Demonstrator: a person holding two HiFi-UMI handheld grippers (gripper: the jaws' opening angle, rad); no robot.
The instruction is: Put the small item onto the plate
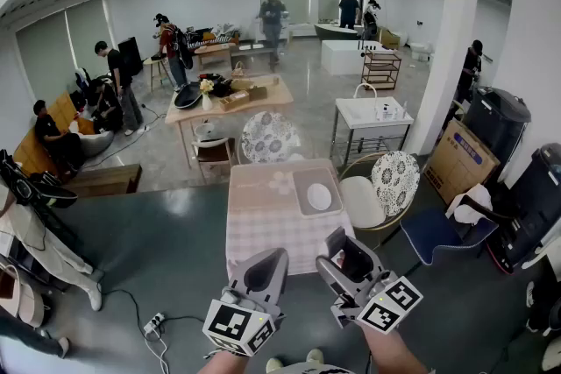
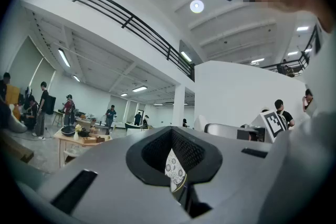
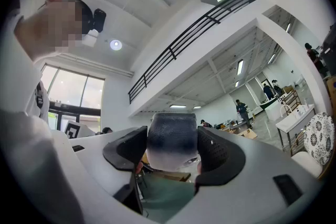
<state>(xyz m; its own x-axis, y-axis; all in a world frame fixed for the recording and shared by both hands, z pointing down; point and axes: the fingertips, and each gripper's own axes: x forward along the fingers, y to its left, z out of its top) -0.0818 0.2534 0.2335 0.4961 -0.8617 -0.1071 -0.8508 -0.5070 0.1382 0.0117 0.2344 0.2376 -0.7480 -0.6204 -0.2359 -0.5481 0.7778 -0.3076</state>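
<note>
your right gripper [image 1: 351,251], at 5 o'clock, has jaws spread wide yet clamped on the item [image 3: 172,139], carried high, i judge, because the table [image 1: 263,228] at 12 o'clock is not yet reached; the left gripper [image 1: 273,260] beside it is pinched closed on nothing, likely spare. its checked top bears a tray [image 1: 302,206] with the bare plate [image 1: 319,196]; farther, a sink [image 1: 372,112] at 1 o'clock and people [image 1: 272,13].
</note>
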